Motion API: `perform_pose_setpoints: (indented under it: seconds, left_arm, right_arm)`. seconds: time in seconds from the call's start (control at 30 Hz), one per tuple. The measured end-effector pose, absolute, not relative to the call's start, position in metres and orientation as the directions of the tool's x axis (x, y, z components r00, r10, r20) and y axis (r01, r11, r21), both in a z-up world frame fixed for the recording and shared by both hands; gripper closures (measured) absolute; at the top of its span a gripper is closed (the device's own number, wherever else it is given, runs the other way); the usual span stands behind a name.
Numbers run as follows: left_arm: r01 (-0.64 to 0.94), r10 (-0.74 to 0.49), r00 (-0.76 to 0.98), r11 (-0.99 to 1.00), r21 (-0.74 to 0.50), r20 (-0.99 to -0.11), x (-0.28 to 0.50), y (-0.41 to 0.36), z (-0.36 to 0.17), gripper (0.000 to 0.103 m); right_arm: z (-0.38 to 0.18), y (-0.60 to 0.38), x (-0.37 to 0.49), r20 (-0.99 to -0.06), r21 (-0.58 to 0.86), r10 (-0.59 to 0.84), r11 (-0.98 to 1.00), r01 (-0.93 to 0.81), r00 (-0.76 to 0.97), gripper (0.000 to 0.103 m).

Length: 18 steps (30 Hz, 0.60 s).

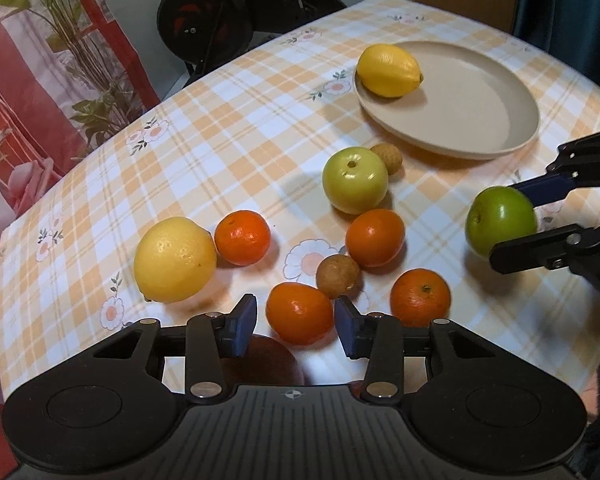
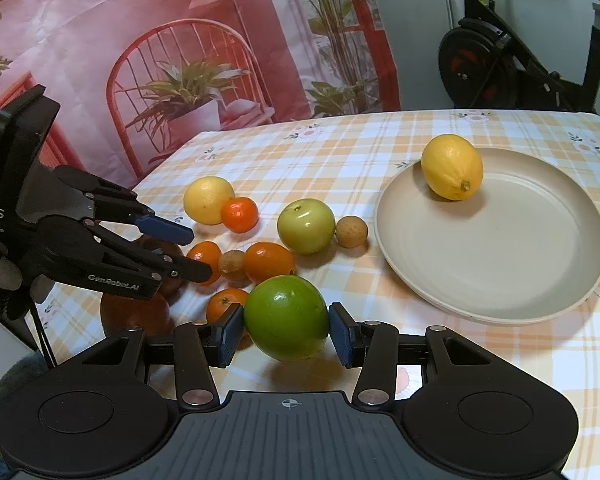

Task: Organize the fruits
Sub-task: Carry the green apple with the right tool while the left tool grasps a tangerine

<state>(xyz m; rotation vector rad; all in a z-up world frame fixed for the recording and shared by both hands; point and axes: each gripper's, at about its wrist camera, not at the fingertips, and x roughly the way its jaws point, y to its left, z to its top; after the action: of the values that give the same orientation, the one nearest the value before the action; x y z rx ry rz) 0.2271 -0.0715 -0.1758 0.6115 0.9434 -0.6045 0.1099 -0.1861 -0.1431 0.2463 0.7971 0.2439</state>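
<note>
My right gripper (image 2: 286, 312) is shut on a dark green apple (image 2: 286, 318), held just above the cloth; in the left wrist view the same apple (image 1: 500, 220) shows at the right. My left gripper (image 1: 295, 302) stands open above an orange (image 1: 299, 314), its pads either side and not pressing on it. A beige plate (image 2: 500, 272) holds one lemon (image 2: 452, 167). On the cloth lie a second lemon (image 1: 175, 260), a pale green apple (image 1: 355, 180), more oranges (image 1: 242, 237) and two small brown fruits (image 1: 338, 276).
A dark red fruit (image 1: 260, 360) lies under the left gripper, partly hidden. The checked tablecloth (image 1: 240, 128) ends at the left and far edges. An exercise bike (image 2: 500, 60) and a printed red curtain (image 2: 140, 60) stand beyond the table.
</note>
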Motion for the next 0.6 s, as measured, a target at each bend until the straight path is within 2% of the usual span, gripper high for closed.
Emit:
perform_pose_setpoints:
  seconds: [0.37,0.6]
  left_arm:
    - [0.708,-0.174,0.443,0.67,0.224,-0.88,0.2305,-0.0773,-0.1845,0.056]
    - [0.701,-0.17,0.452,0.675,0.231,-0.875,0.2314,-0.0771,-0.1852,0.061]
  right_arm:
    - [-0.1449,-0.1876,0.1106,-0.674,0.309,0.305,0.944,-0.118,0.673,0.06]
    - [-0.1459,-0.189,0.1111,-0.675,0.309,0.302,0.944,-0.114,0.674,0.06]
